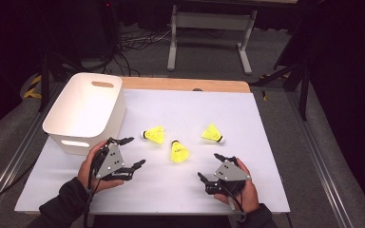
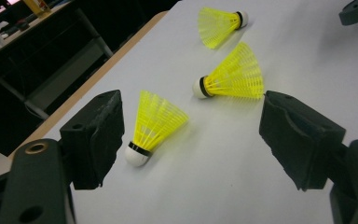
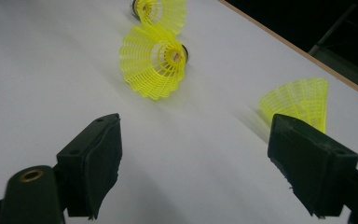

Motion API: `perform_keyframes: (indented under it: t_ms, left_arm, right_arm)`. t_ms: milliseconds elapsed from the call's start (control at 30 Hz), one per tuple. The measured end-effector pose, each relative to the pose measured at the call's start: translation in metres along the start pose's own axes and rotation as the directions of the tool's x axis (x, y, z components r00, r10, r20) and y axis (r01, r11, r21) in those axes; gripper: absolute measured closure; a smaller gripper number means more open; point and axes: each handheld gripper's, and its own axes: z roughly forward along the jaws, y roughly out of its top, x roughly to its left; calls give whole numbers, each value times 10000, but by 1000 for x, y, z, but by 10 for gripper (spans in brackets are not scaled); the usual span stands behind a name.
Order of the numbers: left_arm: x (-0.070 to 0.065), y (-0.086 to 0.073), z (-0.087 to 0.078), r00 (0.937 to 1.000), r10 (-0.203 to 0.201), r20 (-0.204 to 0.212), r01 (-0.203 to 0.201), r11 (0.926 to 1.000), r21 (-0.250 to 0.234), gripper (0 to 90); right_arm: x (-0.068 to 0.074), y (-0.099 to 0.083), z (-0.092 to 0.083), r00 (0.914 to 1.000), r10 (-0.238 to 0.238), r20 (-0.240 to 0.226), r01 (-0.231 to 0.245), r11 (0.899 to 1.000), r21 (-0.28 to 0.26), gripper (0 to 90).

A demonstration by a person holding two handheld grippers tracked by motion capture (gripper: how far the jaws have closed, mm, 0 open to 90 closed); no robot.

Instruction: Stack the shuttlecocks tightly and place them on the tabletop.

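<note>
We see a big white worktop [image 1: 266,156] with a wood edge at the far side. On its far left corner sits a white tub [image 1: 83,111] with a handle hole near the top. It is the biggest thing on the worktop.

Next come our two tools. The left tool [image 1: 138,152] is in our left hand [image 1: 92,168], just in front of the tub. Its two black jaws stand wide apart and hold nothing. In the left tool view the near birdie lies between the jaws, close to the left one, but we cannot tell if it touches. The right tool [image 1: 210,167] is in our right hand [image 1: 244,187] near the front edge. Its jaws are wide apart too, with bare worktop between them.

The smallest things are three yellow birdies with white tips. They lie on their sides in the middle of the worktop, apart from each other. The left birdie [image 1: 154,135] is just past the left tool, with its tip toward the tub. The middle birdie [image 1: 178,152] lies between the two tools. The right birdie [image 1: 213,134] lies beyond the right tool, with its tip to the right.
</note>
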Motion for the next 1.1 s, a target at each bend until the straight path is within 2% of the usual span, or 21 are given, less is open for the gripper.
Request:
perform_keyframes:
  t_ms: [333, 700, 867, 1000, 1033, 1100]
  left_arm:
    - [-7, -26, -14, 9984, -471, 326, 468, 9989, 93, 150]
    - [-6, -47, -34, 9962, -830, 269, 826, 9965, 139, 104]
    - [-1, -57, -43, 9936, -1094, 275, 1089, 9939, 199, 97]
    - [1, -65, -51, 9892, -1452, 208, 1448, 9893, 178, 92]
    - [2, -69, -54, 9864, -1628, 226, 1625, 9866, 175, 91]
    - [3, -72, -57, 9856, -1685, 115, 1682, 9854, 269, 90]
  right_arm:
    - [2, 0, 2, 10000, -4, -80, 4, 10000, 49, 190]
    - [5, 1, 4, 10000, 28, -57, -28, 10000, 74, 184]
    - [6, 1, 6, 9999, 169, -25, -168, 9998, 101, 164]
    - [6, 1, 9, 9995, 298, -121, -296, 9995, 149, 162]
    - [7, 2, 10, 9990, 382, -231, -380, 9992, 91, 176]
    - [9, 3, 11, 9986, 392, -367, -389, 9992, 75, 193]
